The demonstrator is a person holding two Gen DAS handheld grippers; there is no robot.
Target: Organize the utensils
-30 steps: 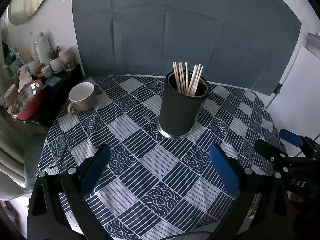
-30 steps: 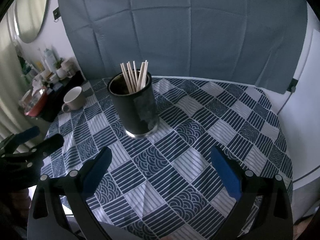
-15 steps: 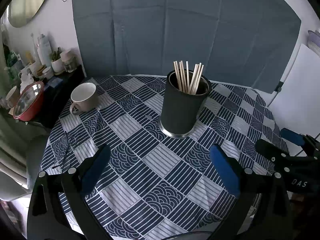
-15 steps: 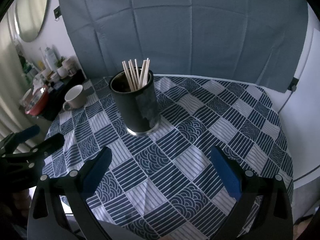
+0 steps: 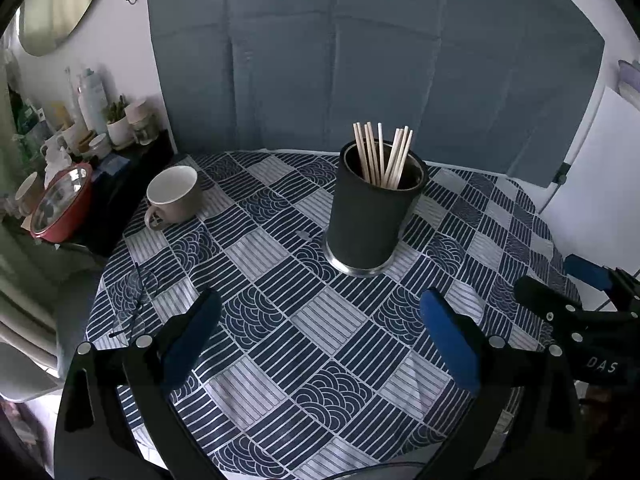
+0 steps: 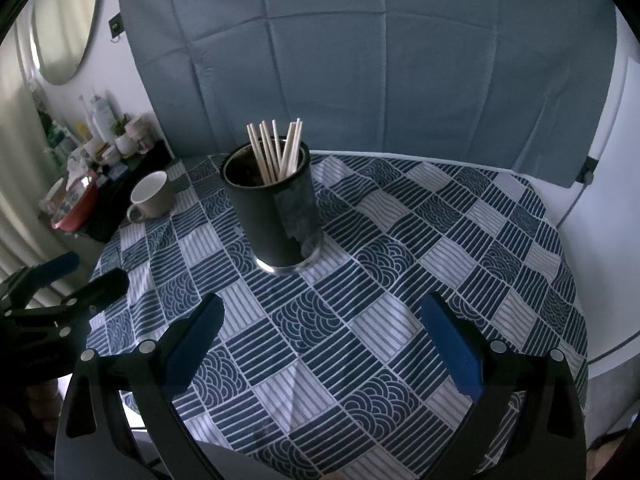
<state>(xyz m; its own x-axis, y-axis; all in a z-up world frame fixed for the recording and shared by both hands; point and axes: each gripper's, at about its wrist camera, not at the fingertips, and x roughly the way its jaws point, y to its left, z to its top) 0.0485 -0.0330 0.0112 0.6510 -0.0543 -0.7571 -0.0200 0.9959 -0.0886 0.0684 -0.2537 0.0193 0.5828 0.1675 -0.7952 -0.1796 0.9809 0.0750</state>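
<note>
A dark cylindrical holder (image 5: 372,216) stands upright on the checked tablecloth (image 5: 320,320), with several pale wooden chopsticks (image 5: 382,154) standing in it. It also shows in the right wrist view (image 6: 276,216), with the chopsticks (image 6: 276,150) sticking out of it. My left gripper (image 5: 320,320) is open and empty, held above the near part of the table, short of the holder. My right gripper (image 6: 320,324) is open and empty, likewise short of the holder. Each gripper shows at the edge of the other's view.
A beige mug (image 5: 172,196) lies on its side at the table's far left. A thin pair of glasses (image 5: 134,300) lies near the left edge. A side shelf with a red bowl (image 5: 60,204) and bottles stands left. A grey cloth hangs behind.
Both grippers have drawn slightly back and up, so the holder looks a little farther away. Nothing on the table has moved.
</note>
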